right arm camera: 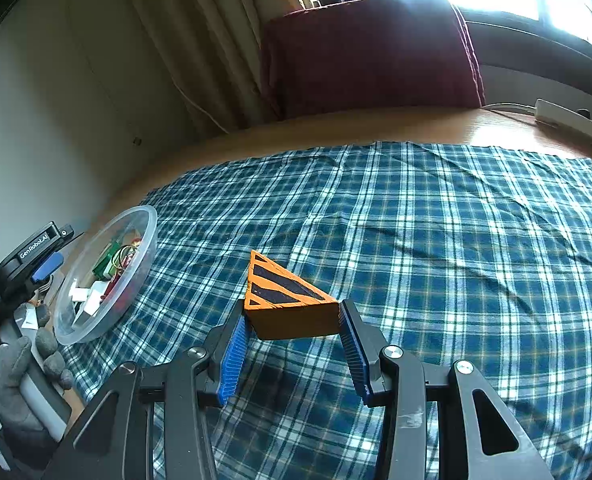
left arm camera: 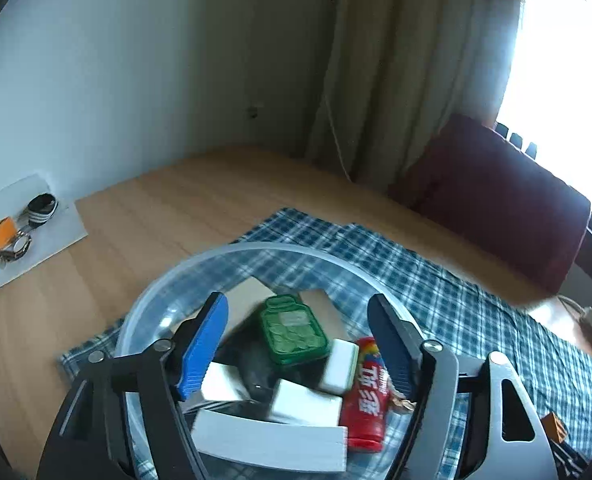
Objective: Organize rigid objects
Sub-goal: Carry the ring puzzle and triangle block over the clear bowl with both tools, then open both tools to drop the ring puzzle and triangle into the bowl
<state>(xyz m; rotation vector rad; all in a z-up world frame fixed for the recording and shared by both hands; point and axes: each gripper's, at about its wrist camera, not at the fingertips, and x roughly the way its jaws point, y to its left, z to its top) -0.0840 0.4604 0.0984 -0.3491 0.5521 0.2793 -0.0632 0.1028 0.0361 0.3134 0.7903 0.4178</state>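
Note:
My left gripper (left arm camera: 298, 336) is open and hovers over a clear plastic bowl (left arm camera: 255, 246). In the bowl lie a green mint box (left arm camera: 291, 330), a red tube (left arm camera: 366, 396), white blocks (left arm camera: 308, 402) and other pieces. In the right wrist view my right gripper (right arm camera: 293, 314) is shut on an orange wedge with black stripes (right arm camera: 283, 300), one fingertip at each end, just above the plaid cloth (right arm camera: 416, 220). The bowl (right arm camera: 137, 209) sits to its left. Beside the bowl a gloved hand (right arm camera: 15, 368) holds the left gripper (right arm camera: 45, 266).
The blue plaid cloth (left arm camera: 436, 280) covers part of a wooden table (left arm camera: 155, 208). A white board (left arm camera: 55, 240) with a watch and small items lies at the far left. A dark red cushion (right arm camera: 368, 52) stands at the back, and a power strip (right arm camera: 568, 120) lies at the right.

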